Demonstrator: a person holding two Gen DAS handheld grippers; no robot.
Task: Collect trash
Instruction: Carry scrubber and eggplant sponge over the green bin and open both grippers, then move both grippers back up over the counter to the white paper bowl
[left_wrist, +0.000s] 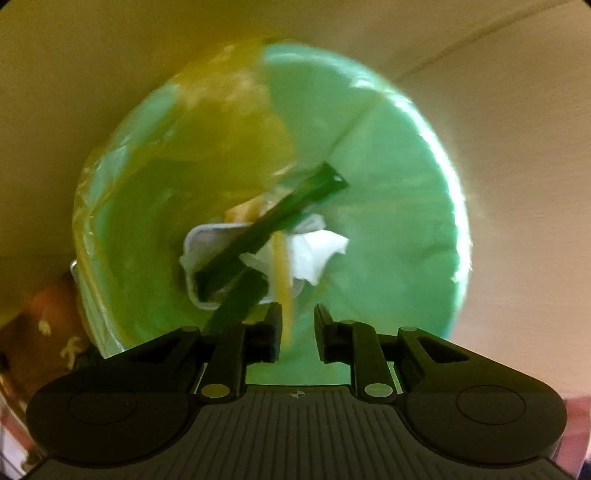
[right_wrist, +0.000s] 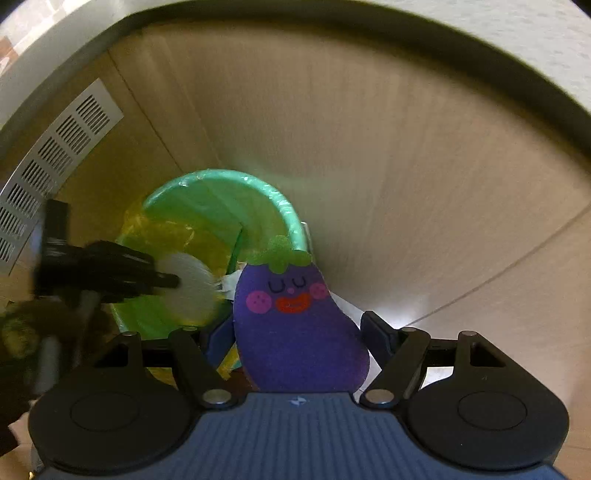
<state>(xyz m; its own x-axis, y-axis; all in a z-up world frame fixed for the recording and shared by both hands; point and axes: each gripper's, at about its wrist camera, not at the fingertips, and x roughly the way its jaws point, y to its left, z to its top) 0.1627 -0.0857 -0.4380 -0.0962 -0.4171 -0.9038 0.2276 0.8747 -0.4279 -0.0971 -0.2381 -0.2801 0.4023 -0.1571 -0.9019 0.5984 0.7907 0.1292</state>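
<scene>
A bin with a green liner (left_wrist: 406, 166) fills the left wrist view. At its bottom lie crumpled white tissue (left_wrist: 314, 254) and a dark green strip (left_wrist: 280, 221). My left gripper (left_wrist: 298, 325) hangs over the bin, pointing steeply down. A gap shows between its jaws, and a thin pale-yellow edge (left_wrist: 281, 280) runs along the left finger. The right wrist view shows that gripper (right_wrist: 166, 282) against a round white disc (right_wrist: 195, 291) above the bin (right_wrist: 221, 177). My right gripper (right_wrist: 299, 339) is shut on a purple eggplant-shaped sponge (right_wrist: 295, 332) with a smiling face, beside the bin.
The bin stands on a pale wooden floor (right_wrist: 443, 184). A metal vent grille (right_wrist: 55, 147) runs along the left. A white wall base (right_wrist: 517, 55) curves across the top. An orange-brown patterned thing (left_wrist: 44, 325) lies left of the bin.
</scene>
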